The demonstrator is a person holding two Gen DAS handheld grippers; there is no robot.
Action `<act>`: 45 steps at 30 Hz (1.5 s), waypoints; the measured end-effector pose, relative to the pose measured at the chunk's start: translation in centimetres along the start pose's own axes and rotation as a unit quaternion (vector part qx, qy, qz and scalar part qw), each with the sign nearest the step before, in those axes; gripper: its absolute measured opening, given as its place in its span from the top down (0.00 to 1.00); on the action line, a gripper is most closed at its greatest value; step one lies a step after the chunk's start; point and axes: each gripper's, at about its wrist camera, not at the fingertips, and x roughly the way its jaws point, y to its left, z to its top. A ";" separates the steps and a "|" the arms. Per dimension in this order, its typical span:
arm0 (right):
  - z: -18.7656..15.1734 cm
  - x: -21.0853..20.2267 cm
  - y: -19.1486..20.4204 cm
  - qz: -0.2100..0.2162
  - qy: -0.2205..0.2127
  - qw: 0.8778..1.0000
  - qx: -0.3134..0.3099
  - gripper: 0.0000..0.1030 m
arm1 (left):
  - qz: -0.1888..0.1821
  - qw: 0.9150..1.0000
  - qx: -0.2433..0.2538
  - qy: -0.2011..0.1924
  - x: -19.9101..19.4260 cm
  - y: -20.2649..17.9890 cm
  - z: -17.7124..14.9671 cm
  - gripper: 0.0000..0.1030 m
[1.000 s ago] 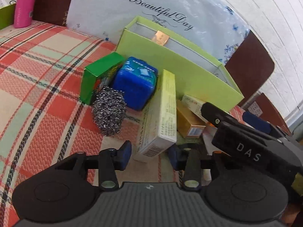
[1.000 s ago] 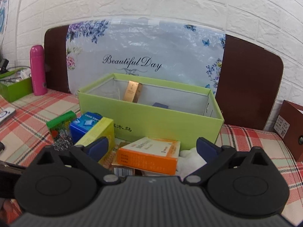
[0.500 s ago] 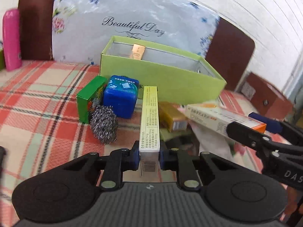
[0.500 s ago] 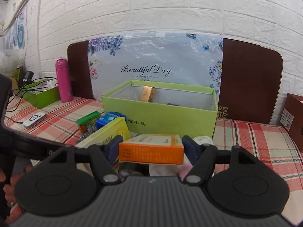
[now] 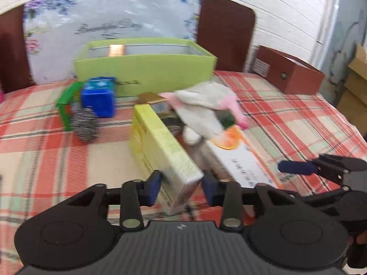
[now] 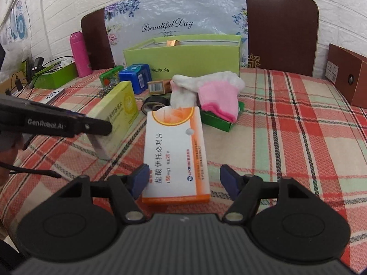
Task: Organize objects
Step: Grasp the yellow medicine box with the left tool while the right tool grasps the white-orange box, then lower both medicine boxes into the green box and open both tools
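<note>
The step in hand looks like setting two medicine boxes down on the checked tablecloth [image 6: 298, 137], out in front of the pile. The left gripper [image 5: 181, 184] is spreading its jaws around the near end of the yellow box [image 5: 160, 146]. One pad sits against that box and the other is just clear, so nothing is pinched. The box stands on a narrow side, slightly tilted, so this gripper should finish opening first. It should then draw straight back along the box, since a sideways brush would probably tip it. The right gripper [image 6: 183, 181] straddles the white and orange box [image 6: 176, 146], which lies flat on the cloth. Its left pad is at the box's edge and its right pad is apart from it, so the jaws are spread rather than gripping. That box is stable, so the gripper can simply lift up and away. Both boxes sit well short of the big green box [image 6: 183, 57], probably their final place. Any later carry must also clear the socks [image 6: 218, 96] lying between.
</note>
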 end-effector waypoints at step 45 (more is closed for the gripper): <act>0.9 1.6 0.8 -0.004 0.005 1.000 -0.027 0.18 | 0.093 0.990 -0.087 0.063 1.3 4.9 0.8 0.27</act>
